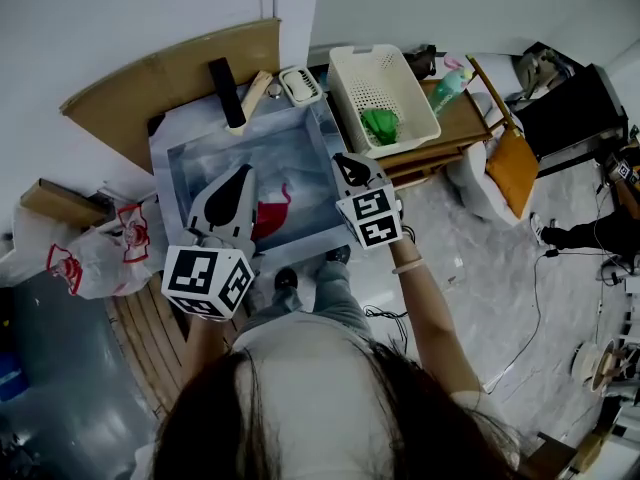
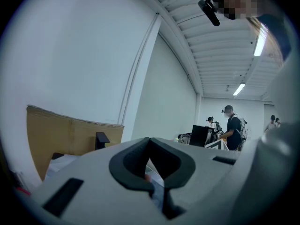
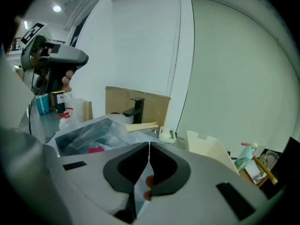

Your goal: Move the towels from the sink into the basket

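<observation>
A red towel (image 1: 268, 214) lies in the plastic-lined sink (image 1: 165, 158), with something pale beside it. The red towel (image 3: 96, 149) also shows low in the right gripper view. A cream basket (image 1: 352, 68) stands on a small wooden table to the sink's right and holds a green towel (image 1: 380, 125). My left gripper (image 1: 241, 171) hangs over the sink just left of the red towel, shut with nothing between its jaws (image 2: 149, 139). My right gripper (image 1: 342, 158) is over the sink's right rim, between sink and basket, shut and empty (image 3: 149, 145).
A black faucet (image 1: 225, 93), a wooden tool and a white soap dish (image 1: 300, 85) sit behind the sink, with brown cardboard (image 1: 150, 78) against the wall. White and red plastic bags (image 1: 100, 253) lie at left. A spray bottle (image 1: 452, 86) and an orange chair (image 1: 512, 168) stand beyond the basket.
</observation>
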The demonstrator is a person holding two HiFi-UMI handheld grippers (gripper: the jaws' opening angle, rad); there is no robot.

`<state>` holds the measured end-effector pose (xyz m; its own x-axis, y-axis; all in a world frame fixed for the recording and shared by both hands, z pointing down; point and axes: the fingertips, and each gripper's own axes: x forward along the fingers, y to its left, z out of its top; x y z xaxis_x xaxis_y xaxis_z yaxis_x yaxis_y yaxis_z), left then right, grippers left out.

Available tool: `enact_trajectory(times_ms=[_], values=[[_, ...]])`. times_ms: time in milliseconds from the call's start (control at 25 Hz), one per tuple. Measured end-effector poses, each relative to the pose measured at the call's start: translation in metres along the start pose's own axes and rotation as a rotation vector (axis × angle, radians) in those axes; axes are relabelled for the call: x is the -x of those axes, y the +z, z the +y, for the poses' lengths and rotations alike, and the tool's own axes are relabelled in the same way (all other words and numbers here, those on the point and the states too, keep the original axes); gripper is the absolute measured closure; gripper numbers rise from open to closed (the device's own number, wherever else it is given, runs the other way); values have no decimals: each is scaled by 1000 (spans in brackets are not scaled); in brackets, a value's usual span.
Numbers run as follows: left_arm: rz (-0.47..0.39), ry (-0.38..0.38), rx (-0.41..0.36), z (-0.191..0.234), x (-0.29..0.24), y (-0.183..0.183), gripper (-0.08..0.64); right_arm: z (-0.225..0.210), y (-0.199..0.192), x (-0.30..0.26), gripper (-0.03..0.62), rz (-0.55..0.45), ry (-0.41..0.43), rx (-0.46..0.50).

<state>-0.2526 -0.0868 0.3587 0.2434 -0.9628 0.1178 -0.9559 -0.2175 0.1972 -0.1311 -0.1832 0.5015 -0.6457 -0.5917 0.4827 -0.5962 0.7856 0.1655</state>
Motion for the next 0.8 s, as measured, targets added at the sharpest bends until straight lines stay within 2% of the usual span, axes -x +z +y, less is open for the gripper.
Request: enact_trajectory(times_ms=[400, 800], values=[[-5, 24, 29, 35, 28, -3, 552, 64, 4, -18, 563, 50, 95, 32], [-16, 125, 63, 63, 47, -9, 552, 122, 1, -48, 561, 104, 284, 104]])
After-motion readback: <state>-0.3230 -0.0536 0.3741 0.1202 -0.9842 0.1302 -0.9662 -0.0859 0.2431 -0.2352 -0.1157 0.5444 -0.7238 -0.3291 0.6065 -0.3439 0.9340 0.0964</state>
